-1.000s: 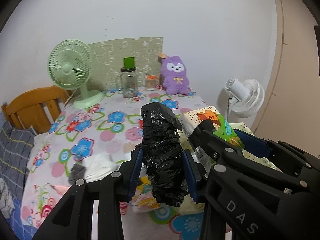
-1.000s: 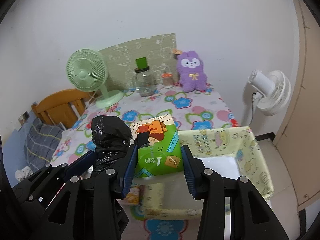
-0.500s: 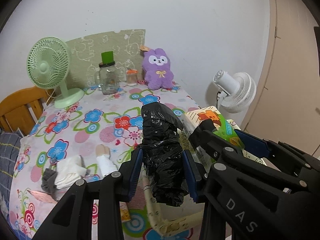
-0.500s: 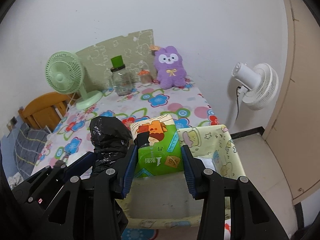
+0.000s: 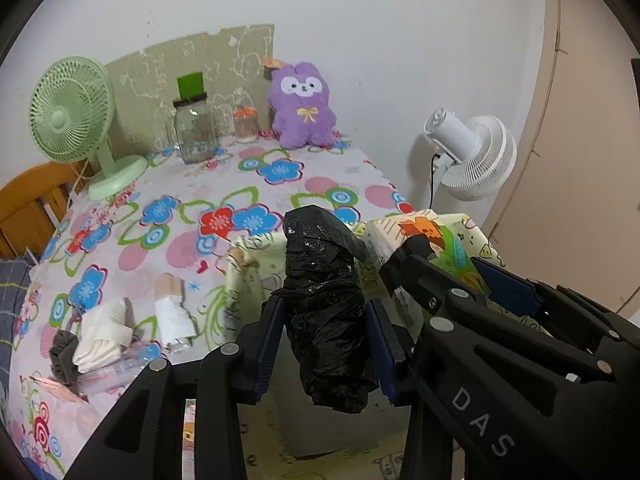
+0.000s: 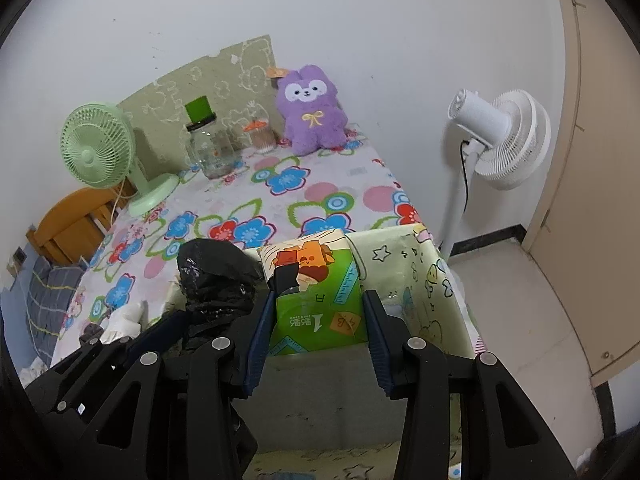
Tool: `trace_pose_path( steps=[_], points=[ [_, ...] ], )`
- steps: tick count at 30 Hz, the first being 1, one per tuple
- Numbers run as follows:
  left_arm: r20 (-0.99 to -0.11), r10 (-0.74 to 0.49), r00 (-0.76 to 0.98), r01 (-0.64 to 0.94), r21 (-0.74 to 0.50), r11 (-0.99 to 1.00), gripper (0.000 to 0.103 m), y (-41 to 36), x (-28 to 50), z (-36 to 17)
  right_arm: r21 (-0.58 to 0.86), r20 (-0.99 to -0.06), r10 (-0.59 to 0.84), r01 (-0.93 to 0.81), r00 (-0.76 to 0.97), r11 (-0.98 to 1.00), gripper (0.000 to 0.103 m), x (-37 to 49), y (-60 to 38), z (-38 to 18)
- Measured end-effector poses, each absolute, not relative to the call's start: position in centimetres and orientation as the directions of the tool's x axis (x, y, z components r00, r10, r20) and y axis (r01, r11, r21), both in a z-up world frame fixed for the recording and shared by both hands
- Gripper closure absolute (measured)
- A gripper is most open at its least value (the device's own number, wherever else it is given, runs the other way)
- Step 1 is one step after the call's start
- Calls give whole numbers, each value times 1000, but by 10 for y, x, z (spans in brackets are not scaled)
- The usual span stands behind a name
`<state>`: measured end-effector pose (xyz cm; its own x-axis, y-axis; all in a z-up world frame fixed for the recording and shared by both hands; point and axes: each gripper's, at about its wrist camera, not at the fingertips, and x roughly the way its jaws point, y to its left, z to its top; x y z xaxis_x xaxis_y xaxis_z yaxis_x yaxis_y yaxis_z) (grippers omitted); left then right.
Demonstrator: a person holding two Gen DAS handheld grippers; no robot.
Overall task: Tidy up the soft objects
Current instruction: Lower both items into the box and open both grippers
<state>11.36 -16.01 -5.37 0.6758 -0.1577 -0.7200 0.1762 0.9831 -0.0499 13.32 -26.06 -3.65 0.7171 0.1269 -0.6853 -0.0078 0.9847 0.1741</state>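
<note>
Black bag roll (image 5: 326, 320) clenched in my left jaws, tissue pack (image 6: 316, 296) in my right; fabric bin (image 6: 436, 280) now directly under both.

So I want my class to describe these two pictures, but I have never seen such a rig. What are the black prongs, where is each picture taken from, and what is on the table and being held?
No robot here: a person holds a two-finger clamp in each hand, and a camera on each looks along its fingers. One picture comes from the left clamp, the other from the right.

The left hand-held gripper is shut on a black bag roll. The right hand-held gripper is shut on a green tissue pack. Both hang over a pale yellow bin at the near edge of the table.

On the flowered cloth lie white cloth bundles. At the back stand a green fan, a jar and a purple plush. A white fan stands on the floor.
</note>
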Motion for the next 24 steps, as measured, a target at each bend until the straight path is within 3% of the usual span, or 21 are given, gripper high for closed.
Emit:
trace_pose_path(
  steps=[3, 5, 13, 16, 19, 24],
  points=[
    [-732, -153, 664, 172, -49, 984, 56, -165, 117, -57, 185, -692, 130, 1, 711, 983, 55, 137, -267, -41],
    [-737, -145, 660, 167, -45, 985, 43, -168, 119, -58, 195, -694, 134, 6, 707, 981, 55, 139, -270, -44],
    [-748, -124, 652, 159, -26, 987, 27, -173, 120, -60, 187, -689, 121, 13, 715, 982, 53, 140, -276, -45],
    [-746, -133, 652, 170, -27, 985, 22, -174, 118, -60, 177, -692, 110, 20, 714, 984, 49, 140, -276, -46],
    [-744, -127, 656, 174, -15, 985, 11, -174, 115, -59, 182, -697, 108, 29, 709, 983, 33, 138, -276, -46],
    [-746, -155, 648, 194, -36, 980, 10, -169, 111, -57, 183, -679, 96, 41, 728, 982, 27, 131, -275, -40]
  ],
)
